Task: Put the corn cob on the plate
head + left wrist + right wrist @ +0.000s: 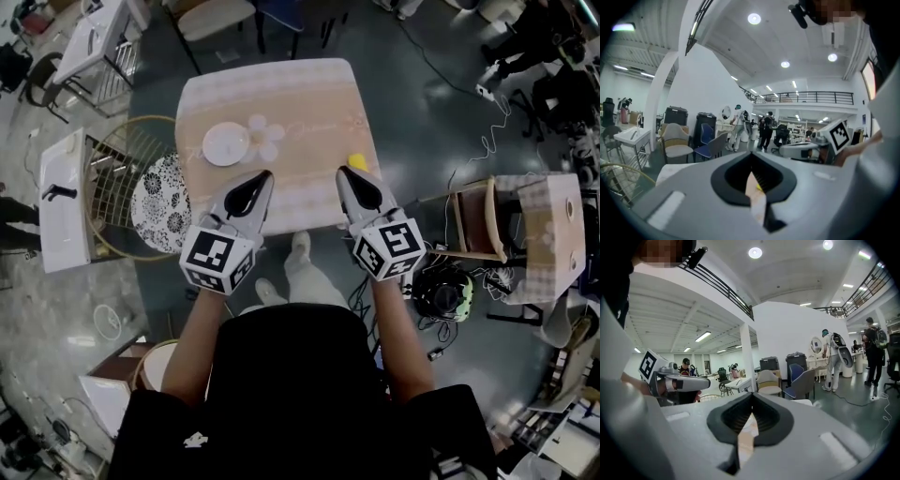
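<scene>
Desk: Any progress?

Operator: None yet. The small yellow corn cob (357,161) lies on the beige-clothed square table (309,103), well apart from the round white plate (226,143). My left gripper (265,174) and right gripper (343,171) are both closed and empty.

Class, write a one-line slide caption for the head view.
Left gripper and right gripper, jaws shut, hover at a table holding a corn cob and plate.

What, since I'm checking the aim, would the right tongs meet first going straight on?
Probably the corn cob, just ahead of the right tongs on the table; height is unclear, they might pass over it.
</scene>
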`<state>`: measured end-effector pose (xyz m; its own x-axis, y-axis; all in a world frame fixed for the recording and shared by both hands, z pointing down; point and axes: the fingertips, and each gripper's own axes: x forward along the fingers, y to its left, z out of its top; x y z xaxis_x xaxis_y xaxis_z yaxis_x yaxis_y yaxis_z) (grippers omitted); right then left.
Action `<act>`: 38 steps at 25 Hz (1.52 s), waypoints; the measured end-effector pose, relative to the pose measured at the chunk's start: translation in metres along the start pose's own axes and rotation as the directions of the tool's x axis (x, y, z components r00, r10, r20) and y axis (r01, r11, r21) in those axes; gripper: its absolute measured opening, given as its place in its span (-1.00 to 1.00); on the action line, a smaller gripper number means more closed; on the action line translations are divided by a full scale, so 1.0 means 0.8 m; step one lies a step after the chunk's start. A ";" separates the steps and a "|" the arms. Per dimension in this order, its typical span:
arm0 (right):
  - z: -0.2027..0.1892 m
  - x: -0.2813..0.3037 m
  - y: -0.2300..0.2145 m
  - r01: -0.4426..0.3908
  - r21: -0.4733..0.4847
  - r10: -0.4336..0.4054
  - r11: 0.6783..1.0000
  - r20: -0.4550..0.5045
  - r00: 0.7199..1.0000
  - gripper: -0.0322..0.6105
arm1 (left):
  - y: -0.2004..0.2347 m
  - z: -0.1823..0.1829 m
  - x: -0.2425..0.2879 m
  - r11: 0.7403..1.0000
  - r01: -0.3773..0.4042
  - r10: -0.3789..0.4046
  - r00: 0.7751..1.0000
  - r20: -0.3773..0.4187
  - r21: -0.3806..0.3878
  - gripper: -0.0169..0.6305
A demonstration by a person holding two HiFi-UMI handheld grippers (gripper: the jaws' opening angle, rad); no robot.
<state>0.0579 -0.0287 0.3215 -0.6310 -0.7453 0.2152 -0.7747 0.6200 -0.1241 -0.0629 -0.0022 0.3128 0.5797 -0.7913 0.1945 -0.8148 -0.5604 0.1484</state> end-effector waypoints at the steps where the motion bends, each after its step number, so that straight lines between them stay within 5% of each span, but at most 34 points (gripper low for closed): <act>1: -0.004 0.002 -0.008 0.009 0.008 -0.009 1.000 -0.006 1.000 -0.89 | 0.000 -0.003 0.007 1.000 0.005 -0.005 1.000 -0.009 0.000 -0.97; 18: -0.121 0.015 -0.146 0.161 0.135 -0.136 0.978 -0.180 0.974 -0.89 | -0.017 -0.050 0.125 0.995 0.097 -0.100 0.982 -0.162 -0.027 -0.97; 29: -0.220 0.028 -0.217 0.227 0.188 -0.155 0.956 -0.335 0.929 -0.89 | -0.008 -0.088 0.165 0.997 0.056 -0.069 0.960 -0.272 -0.055 -0.97; 38: -0.284 0.039 -0.246 0.209 0.141 -0.121 0.968 -0.468 0.875 -0.65 | -0.018 -0.095 0.196 0.997 0.048 -0.065 0.946 -0.319 -0.059 -0.97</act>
<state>0.2002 -0.1181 0.5725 -0.4395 -0.6127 0.6569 -0.8874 0.4096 -0.2117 0.0403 -0.0999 0.4151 0.6035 -0.6341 0.4834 -0.7840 -0.5825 0.2148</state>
